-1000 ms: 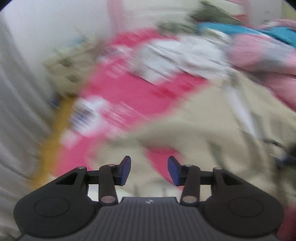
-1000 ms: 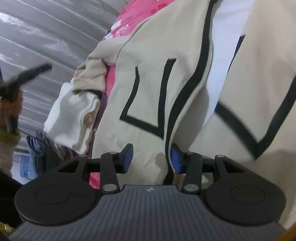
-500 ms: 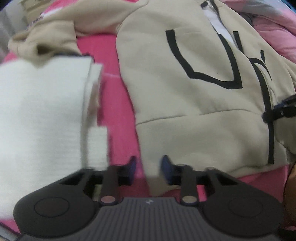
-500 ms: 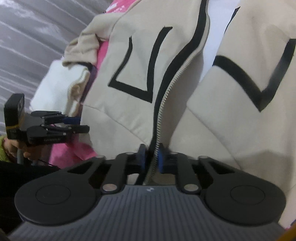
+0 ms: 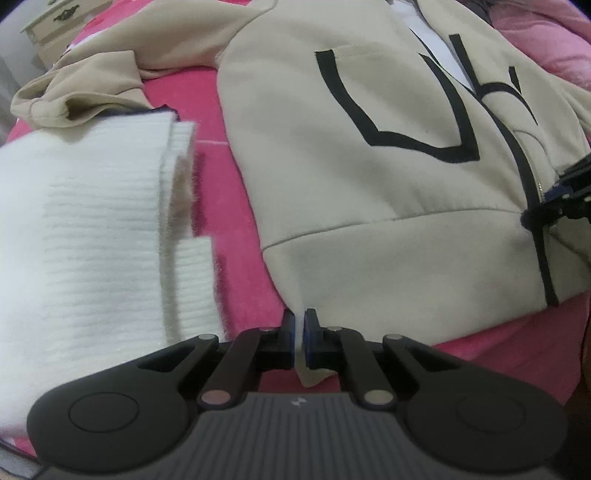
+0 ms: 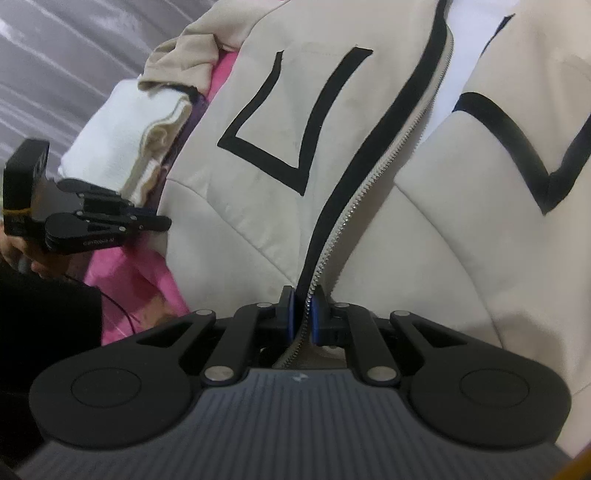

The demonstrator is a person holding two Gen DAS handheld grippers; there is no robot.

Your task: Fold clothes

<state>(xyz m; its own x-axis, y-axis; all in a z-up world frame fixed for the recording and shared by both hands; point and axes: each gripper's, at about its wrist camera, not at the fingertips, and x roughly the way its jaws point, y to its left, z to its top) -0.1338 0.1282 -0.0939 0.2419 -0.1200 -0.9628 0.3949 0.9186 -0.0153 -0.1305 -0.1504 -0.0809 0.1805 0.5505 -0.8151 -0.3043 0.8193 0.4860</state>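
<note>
A beige zip jacket [image 5: 369,206] with black trim lies open on the pink bedcover [image 5: 236,236]. It also shows in the right wrist view [image 6: 258,199]. My left gripper [image 5: 299,338] is shut on the jacket's bottom left hem corner. My right gripper [image 6: 300,314] is shut on the bottom of the left front panel at the zipper [image 6: 354,206]. The right gripper shows at the right edge of the left wrist view [image 5: 565,199], and the left gripper shows in the right wrist view [image 6: 159,221]. One jacket sleeve [image 5: 92,85] lies bunched at the far left.
A folded white knit garment [image 5: 85,236] lies on the bedcover left of the jacket. A cream drawer unit [image 5: 59,18] stands at the far left. A pink blanket [image 5: 543,40] lies at the far right. A grey curtain [image 6: 74,55] hangs beyond the bed.
My left gripper swung down to the jacket's hem corner and closed on it. My right gripper closed on the zipper edge at the hem and has stayed there.
</note>
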